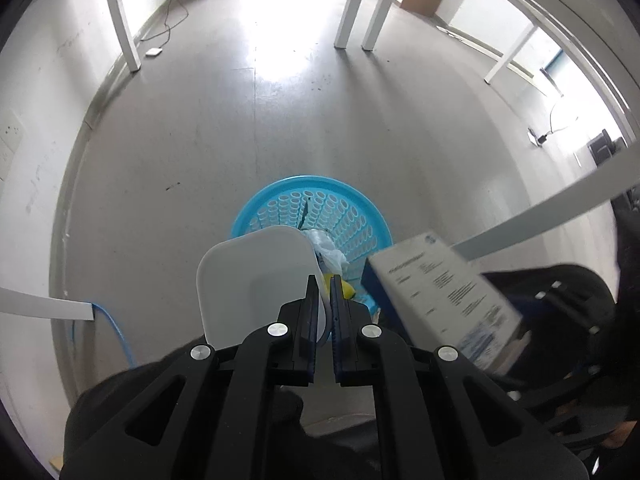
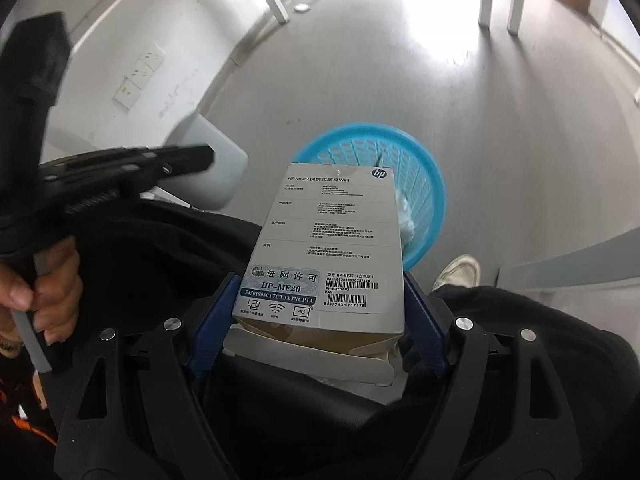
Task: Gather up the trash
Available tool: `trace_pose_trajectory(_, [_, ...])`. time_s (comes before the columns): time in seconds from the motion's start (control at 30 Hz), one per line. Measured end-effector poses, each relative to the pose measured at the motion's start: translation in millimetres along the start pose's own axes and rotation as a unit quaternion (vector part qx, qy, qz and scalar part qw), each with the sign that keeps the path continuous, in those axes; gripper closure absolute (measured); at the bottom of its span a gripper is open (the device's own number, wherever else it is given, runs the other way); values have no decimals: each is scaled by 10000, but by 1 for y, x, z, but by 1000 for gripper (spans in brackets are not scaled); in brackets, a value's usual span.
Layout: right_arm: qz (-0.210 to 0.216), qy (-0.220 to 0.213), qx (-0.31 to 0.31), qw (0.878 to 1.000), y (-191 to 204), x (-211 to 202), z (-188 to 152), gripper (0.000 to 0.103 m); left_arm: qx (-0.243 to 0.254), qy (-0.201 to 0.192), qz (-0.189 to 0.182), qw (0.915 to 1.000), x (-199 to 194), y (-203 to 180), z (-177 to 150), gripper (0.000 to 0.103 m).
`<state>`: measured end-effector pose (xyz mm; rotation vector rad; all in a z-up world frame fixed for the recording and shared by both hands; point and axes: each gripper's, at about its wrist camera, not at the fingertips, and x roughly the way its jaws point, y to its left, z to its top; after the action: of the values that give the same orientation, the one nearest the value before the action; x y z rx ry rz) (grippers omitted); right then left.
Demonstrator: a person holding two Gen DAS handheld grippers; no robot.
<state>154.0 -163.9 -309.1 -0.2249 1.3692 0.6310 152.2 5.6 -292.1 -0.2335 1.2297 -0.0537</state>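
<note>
A blue perforated trash basket (image 1: 352, 200) stands on the grey floor, holding crumpled plastic (image 1: 330, 250) and something yellow (image 1: 348, 290); it also shows in the right wrist view (image 2: 428, 168). My left gripper (image 1: 325, 284) is shut on the edge of a white plastic tray (image 1: 248, 284), held above the basket's near rim. My right gripper (image 2: 320, 292) is shut on a white HP WiFi box (image 2: 332, 240), held above the basket's near side. The box also shows in the left wrist view (image 1: 440, 292), and the tray in the right wrist view (image 2: 212, 160).
White table legs (image 1: 352, 4) stand on the far floor. A wall with sockets (image 2: 140, 76) is to the left. A blue cable (image 1: 116, 332) runs along the skirting. My shoe (image 2: 460, 272) is beside the basket. A white table edge (image 1: 540, 216) crosses at right.
</note>
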Motion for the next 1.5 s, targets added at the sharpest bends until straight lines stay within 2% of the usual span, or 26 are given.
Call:
trace_pose_trajectory(0.17, [80, 240, 343, 9991, -12, 30, 17, 28, -218, 91, 56, 9997, 25, 5, 9, 98])
trace_pose_trajectory(0.5, [11, 416, 407, 9983, -21, 62, 28, 28, -373, 309, 350, 9982, 68, 4, 33, 98])
trace_pose_trajectory(0.77, [-54, 669, 483, 9966, -29, 90, 42, 28, -544, 409, 331, 9971, 87, 12, 49, 98])
trace_pose_trajectory(0.87, [-19, 658, 600, 9960, -33, 95, 44, 28, -707, 447, 137, 9964, 91, 16, 50, 98])
trace_pose_trajectory(0.9, [11, 642, 666, 9957, -35, 95, 45, 26, -765, 490, 27, 9959, 92, 17, 52, 93])
trace_pose_trajectory(0.93, [37, 639, 738, 9952, -37, 96, 45, 25, -807, 491, -18, 9955, 93, 17, 52, 71])
trace_pose_trajectory(1.0, [157, 679, 835, 9941, -40, 99, 45, 20, -819, 268, 121, 9962, 87, 17, 54, 49])
trace_pose_trajectory(1.07, [163, 669, 795, 9945, -39, 98, 44, 19, -798, 148, 131, 9966, 82, 16, 55, 53])
trace_pose_trajectory(1.27, [-25, 513, 665, 9965, -31, 90, 39, 19, -870, 231, 167, 9958, 73, 20, 48, 54])
trace_pose_trajectory(1.5, [-230, 158, 304, 9991, -14, 60, 24, 16, -994, 246, 332, 9942, 45, 23, 30, 54])
